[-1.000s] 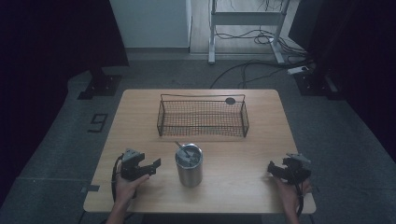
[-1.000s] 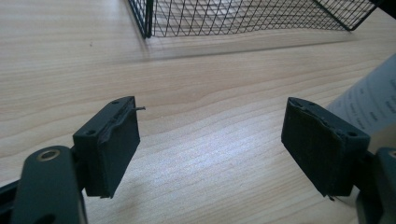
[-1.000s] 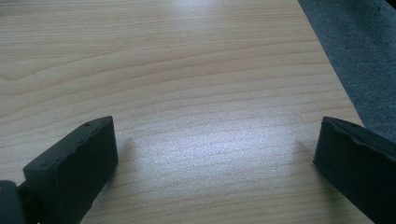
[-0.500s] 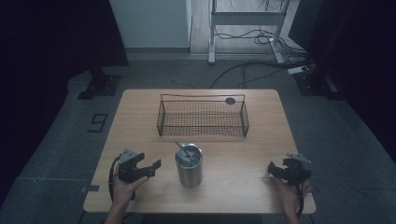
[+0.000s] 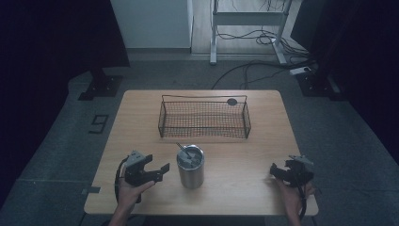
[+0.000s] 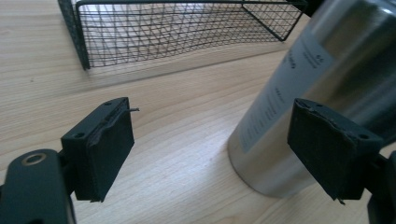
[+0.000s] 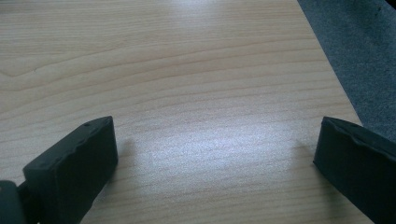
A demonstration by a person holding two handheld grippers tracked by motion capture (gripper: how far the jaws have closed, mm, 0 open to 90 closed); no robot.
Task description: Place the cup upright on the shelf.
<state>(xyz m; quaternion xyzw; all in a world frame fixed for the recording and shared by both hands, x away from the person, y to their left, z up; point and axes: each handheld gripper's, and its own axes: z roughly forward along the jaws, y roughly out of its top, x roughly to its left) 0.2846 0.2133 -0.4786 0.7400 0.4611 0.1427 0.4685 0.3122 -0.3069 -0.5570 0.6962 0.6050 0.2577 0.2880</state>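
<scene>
Two grippers, both wide open and holding nothing, so the job looks barely started. The steel tumbler (image 5: 190,166) stands upright near the front middle of the counter (image 5: 244,155), with what looks like a straw poking out of its lid. The left gripper (image 5: 157,170) sits just beside it, jaws spread but not around it yet. The right gripper (image 5: 277,172) rests well apart, near the counter's edge. The wire basket (image 5: 204,118) behind looks empty, so grabbing and moving are still to do, I'd guess.

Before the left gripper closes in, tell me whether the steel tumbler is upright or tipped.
Upright. The steel tumbler stands on its base on the table, lid facing up with a straw sticking out.
</scene>
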